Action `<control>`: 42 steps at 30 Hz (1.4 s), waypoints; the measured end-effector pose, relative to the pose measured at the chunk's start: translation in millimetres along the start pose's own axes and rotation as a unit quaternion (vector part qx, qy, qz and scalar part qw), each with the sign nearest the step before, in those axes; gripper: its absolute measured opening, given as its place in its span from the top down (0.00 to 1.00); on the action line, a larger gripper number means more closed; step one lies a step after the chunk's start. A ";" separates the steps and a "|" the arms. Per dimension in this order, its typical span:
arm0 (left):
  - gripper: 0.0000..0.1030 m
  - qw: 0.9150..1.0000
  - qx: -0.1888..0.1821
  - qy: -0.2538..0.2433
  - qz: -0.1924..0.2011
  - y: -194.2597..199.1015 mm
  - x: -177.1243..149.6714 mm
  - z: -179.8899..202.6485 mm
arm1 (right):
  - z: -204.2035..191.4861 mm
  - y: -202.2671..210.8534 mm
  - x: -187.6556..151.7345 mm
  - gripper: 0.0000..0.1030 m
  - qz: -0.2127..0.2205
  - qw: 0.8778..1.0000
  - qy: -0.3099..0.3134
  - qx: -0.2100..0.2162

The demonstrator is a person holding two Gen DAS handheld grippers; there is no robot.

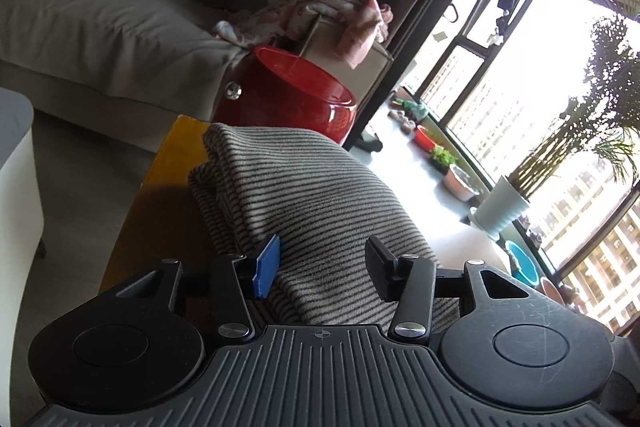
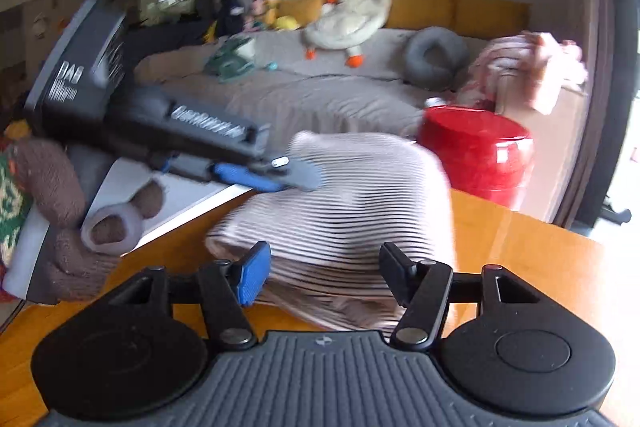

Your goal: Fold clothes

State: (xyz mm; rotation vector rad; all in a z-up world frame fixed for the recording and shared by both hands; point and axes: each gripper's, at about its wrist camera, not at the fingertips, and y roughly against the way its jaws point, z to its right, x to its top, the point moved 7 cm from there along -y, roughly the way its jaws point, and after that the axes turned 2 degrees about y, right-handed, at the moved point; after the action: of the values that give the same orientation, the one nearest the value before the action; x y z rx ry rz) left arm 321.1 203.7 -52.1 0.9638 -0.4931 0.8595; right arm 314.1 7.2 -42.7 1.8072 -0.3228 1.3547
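Lying folded on the counter (image 2: 520, 239), striped cloth (image 1: 312, 187) between both gaping tools, left (image 1: 324, 267) and right (image 2: 324, 275), red tub (image 1: 288, 99) behind.

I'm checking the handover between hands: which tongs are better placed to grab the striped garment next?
Probably the right tongs: they are open, straddling the near edge of the striped garment on the table. The left tongs reach over its far side, their own view showing them open above flat cloth.
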 end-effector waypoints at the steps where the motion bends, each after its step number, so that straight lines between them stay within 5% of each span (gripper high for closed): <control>1: 0.49 1.000 0.002 -0.001 0.002 -1.5 -0.2 0.2 | 11.5 5.2 0.8 0.35 0.004 1.000 -0.028 -0.009; 3: 0.49 1.000 0.005 -0.004 0.003 -2.2 0.3 0.5 | 38.0 1.8 -2.6 0.28 0.000 0.995 -0.093 -0.017; 7: 0.49 1.000 0.009 -0.008 -0.003 0.5 2.0 -1.9 | 56.5 -23.6 -17.4 0.32 -0.026 0.989 -0.148 -0.003; 8: 0.49 1.000 0.016 -0.009 -0.002 1.4 2.9 -3.0 | 51.2 -29.7 -18.8 0.40 -0.030 0.989 -0.148 0.010; 12: 0.49 0.998 0.054 -0.014 0.011 7.0 7.1 -11.4 | 26.2 -48.7 -15.7 0.41 -0.033 0.994 -0.099 0.015; 17: 0.48 0.998 0.053 -0.023 0.009 9.0 7.1 -14.7 | 16.6 -55.6 -14.4 0.41 -0.034 0.997 -0.071 0.024; 25: 0.33 0.999 0.032 -0.032 0.017 1.1 6.1 -9.9 | 15.3 -29.0 3.5 0.42 0.000 0.998 -0.062 0.029; 29: 0.33 0.999 0.031 -0.034 0.013 1.9 6.2 -9.8 | 31.6 -21.7 29.2 0.25 0.047 0.993 -0.102 0.032; 36: 0.33 0.999 0.043 -0.024 -0.004 16.2 5.4 -12.6 | 73.0 -109.8 52.8 0.24 -0.042 0.979 -0.182 0.086; 42: 0.29 0.996 0.006 0.072 -0.048 8.0 -1.0 -43.1 | 69.9 -144.0 29.2 0.24 -0.094 0.966 -0.212 0.111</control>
State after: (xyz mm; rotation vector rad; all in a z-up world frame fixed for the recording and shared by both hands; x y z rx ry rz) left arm 313.9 242.9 -70.3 0.9222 -0.3165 0.8384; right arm 463.7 52.4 -88.2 2.2531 -0.2207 0.8934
